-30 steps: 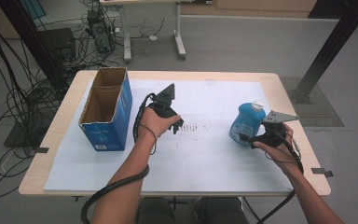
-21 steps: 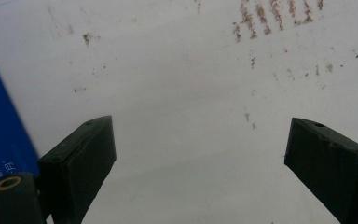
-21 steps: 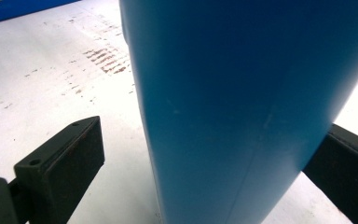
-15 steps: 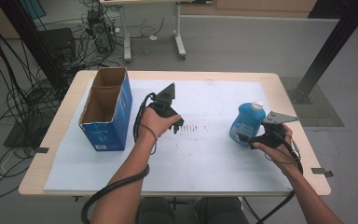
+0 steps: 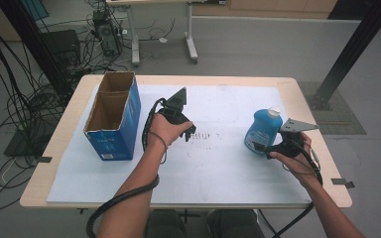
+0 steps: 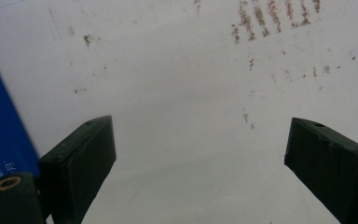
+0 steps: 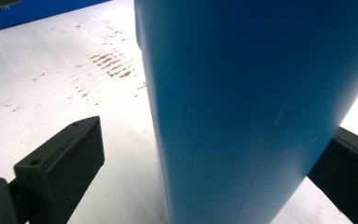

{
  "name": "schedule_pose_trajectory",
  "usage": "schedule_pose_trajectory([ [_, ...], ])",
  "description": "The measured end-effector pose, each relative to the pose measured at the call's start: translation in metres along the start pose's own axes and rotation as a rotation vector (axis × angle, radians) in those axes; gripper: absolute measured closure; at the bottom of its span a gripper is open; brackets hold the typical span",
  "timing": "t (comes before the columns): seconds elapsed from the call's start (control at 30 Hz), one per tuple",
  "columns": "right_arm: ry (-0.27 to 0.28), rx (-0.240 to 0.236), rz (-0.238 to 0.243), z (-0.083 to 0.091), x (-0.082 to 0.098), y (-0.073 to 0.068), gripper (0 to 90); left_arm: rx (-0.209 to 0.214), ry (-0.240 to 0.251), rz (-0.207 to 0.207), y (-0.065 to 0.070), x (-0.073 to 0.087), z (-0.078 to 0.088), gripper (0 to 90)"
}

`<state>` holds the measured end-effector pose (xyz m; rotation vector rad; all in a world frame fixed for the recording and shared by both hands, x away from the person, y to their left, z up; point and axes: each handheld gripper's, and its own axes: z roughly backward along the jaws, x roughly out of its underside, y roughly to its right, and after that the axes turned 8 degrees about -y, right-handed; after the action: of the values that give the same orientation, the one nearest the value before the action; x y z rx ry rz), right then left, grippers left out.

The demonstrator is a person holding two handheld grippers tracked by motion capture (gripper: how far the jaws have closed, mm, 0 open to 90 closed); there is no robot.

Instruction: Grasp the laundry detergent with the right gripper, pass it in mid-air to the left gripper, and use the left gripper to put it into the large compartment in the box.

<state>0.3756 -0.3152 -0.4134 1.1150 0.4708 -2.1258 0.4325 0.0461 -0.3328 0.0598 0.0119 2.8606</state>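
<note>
A blue bottle (image 5: 262, 130) with a white cap stands upright on the white sheet (image 5: 228, 168) at the table's right. My right gripper (image 5: 265, 147) reaches it from the near side. In the right gripper view the bottle (image 7: 242, 116) stands between the jaws of the gripper (image 7: 214, 140). The left fingertip (image 7: 70, 149) is a gap away from it, and the right one sits partly behind it. My left gripper (image 5: 191, 133) hovers over the middle of the sheet, open (image 6: 200, 154) with nothing between its jaws.
An open-topped blue cardboard box (image 5: 114, 116) stands at the table's left, and its side shows beside the left jaw (image 6: 0, 130). Brown scuff marks (image 5: 206, 135) stain the sheet between the two hands. Cables and table legs crowd the floor beyond the far edge.
</note>
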Motion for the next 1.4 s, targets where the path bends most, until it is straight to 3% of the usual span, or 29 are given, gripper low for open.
schedule_pose_trajectory([
  [1.4,0.010,-0.011,0.010,0.0001,0.0008,-0.0011,1.6,0.010,0.009,0.000,-0.0003,0.0001,0.0027,9.2],
])
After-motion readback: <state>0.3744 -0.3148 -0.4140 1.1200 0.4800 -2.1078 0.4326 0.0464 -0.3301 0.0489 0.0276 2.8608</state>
